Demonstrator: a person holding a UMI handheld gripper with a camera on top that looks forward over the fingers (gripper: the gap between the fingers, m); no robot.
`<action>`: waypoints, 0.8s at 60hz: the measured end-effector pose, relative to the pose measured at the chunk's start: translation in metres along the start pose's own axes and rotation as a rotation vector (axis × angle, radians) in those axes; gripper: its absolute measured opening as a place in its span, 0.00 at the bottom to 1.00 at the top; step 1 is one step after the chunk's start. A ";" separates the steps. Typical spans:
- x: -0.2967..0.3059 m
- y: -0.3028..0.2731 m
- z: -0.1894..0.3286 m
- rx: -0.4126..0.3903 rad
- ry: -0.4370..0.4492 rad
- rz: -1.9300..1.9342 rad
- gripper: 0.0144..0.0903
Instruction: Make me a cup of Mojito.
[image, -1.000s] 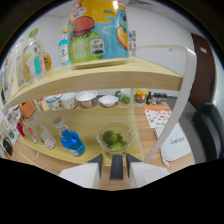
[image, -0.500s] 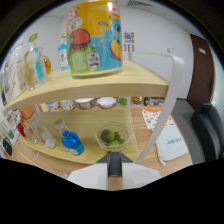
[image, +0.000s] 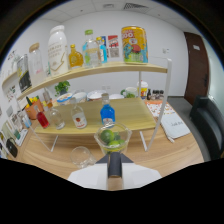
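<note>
Two fingers (image: 114, 167) mostly hidden, lime bowl (image: 112, 139) ahead

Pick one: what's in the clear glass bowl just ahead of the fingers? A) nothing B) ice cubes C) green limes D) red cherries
C: the glass bowl sitting on the wooden table just ahead of the gripper holds round green limes; no ice or red fruit shows inside it.

White gripper (image: 114, 161) body, dark central bar with brown tip, black lower housing
</note>
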 end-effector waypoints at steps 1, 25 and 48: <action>-0.003 0.004 0.001 0.000 0.002 -0.001 0.02; -0.024 -0.012 0.003 0.094 0.194 -0.408 0.02; -0.025 -0.044 0.005 0.206 0.433 -1.329 0.01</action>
